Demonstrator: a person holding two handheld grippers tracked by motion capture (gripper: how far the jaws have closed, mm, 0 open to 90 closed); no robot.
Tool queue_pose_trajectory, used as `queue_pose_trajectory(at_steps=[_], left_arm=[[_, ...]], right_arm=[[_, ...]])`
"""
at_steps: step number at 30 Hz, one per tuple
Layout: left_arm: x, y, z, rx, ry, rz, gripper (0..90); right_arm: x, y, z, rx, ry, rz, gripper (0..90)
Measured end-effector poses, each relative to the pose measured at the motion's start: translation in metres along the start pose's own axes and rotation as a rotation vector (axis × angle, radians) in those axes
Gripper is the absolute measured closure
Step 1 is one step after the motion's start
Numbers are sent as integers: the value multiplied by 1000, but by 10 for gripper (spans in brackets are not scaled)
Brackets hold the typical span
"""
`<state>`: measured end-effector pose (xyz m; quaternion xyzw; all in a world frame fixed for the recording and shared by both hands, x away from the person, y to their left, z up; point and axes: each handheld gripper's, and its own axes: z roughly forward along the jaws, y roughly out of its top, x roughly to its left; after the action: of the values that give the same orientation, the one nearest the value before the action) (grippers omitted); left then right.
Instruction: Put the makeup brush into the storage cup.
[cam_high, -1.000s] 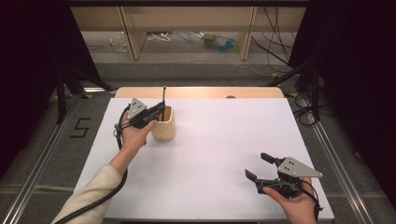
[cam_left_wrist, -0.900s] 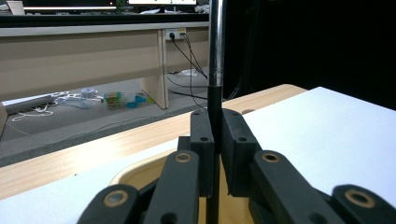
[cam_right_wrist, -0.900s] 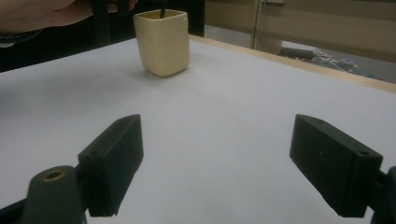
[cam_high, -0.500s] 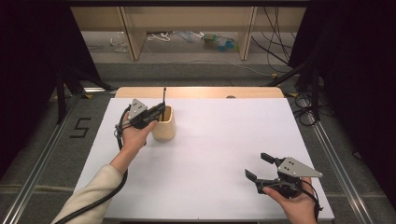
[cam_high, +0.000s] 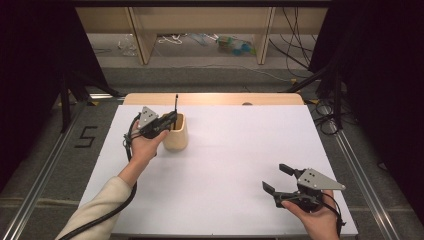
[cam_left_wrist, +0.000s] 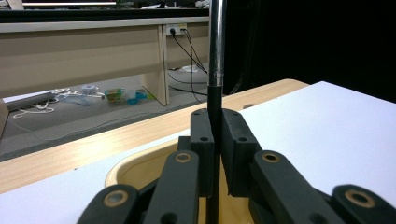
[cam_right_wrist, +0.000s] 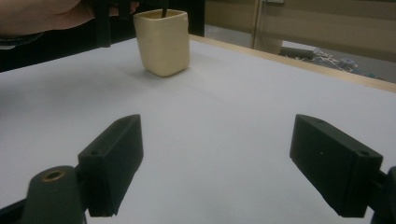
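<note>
Nothing has shifted over the last second: the left gripper (cam_high: 167, 121) stays at the rim of the cream cup (cam_high: 176, 134) on the far left part of the counter (cam_high: 240, 150), its jaws pinching a thin upright rod (cam_left_wrist: 215, 93) that is black below and silver above and stands inside the cup. The right gripper (cam_high: 279, 182) still waits well apart near the front right, jaws spread with nothing between them. The pause suggests the rod is being settled into the cup or about to be lifted. The only readable mark is a "5" (cam_high: 86, 137) on the floor, left of the counter.
</note>
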<state>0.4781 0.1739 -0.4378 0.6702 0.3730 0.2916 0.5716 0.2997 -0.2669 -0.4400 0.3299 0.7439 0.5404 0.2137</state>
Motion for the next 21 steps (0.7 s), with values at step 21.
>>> queue_pose_trajectory(at_steps=[21], left_arm=[[1,-4,1,9,4,4,835]], right_arm=[[0,0,-1,12,-10,-4,186]])
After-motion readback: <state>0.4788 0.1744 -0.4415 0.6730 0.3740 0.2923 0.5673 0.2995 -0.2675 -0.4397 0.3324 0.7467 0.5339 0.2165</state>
